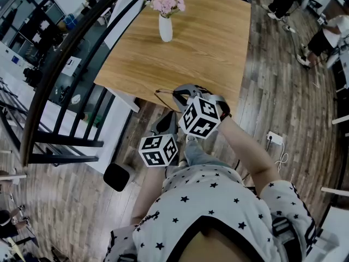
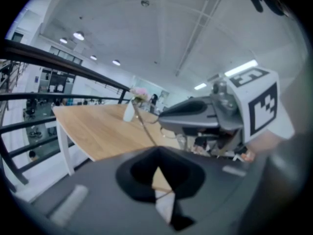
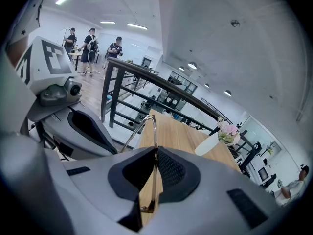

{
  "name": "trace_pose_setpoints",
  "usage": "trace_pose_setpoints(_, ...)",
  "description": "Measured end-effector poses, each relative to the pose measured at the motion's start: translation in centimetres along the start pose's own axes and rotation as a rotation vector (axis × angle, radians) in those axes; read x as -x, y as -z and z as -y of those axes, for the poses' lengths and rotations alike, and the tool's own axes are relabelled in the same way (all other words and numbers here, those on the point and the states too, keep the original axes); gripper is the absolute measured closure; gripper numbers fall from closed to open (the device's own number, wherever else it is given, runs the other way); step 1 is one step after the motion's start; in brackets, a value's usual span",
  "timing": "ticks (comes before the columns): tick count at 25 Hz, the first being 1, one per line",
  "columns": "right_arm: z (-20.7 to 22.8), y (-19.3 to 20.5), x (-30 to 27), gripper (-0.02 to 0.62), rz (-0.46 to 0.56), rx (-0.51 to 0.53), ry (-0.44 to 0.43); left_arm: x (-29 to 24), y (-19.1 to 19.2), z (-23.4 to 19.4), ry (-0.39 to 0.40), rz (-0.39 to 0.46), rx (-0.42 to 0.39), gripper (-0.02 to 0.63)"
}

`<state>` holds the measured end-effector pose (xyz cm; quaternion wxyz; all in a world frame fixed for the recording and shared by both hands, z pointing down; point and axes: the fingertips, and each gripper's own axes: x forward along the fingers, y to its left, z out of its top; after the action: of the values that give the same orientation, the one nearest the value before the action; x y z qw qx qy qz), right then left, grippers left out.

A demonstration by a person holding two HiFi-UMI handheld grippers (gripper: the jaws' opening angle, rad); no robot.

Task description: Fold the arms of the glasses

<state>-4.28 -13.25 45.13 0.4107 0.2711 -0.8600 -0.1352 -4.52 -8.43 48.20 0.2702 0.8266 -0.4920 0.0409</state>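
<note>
The thin-framed glasses (image 1: 163, 95) hang over the near edge of the wooden table (image 1: 180, 42), held between both grippers. My right gripper (image 3: 156, 151) is shut on one thin metal arm (image 3: 153, 131), which runs up between the pads and bends left at its tip. My left gripper (image 2: 157, 153) is shut too, and a thin arm of the glasses (image 2: 145, 126) leaves its jaws toward the vase. In the head view the right gripper (image 1: 182, 93) is just above the left gripper (image 1: 165, 121), close together. The lenses are hidden.
A white vase of pink flowers (image 1: 166, 25) stands at the table's far side. A dark railing (image 1: 65, 64) runs along the left. A black box (image 1: 117, 176) and a power strip (image 1: 274, 138) lie on the wood floor. People stand at the far right.
</note>
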Motion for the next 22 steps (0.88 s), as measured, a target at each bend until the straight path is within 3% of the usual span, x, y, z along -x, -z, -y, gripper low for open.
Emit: trace_pose_setpoints(22,0.3,0.2,0.8,0.574,0.022,-0.047,-0.002,-2.1,-2.0,2.7,0.092,0.040,0.017,0.598)
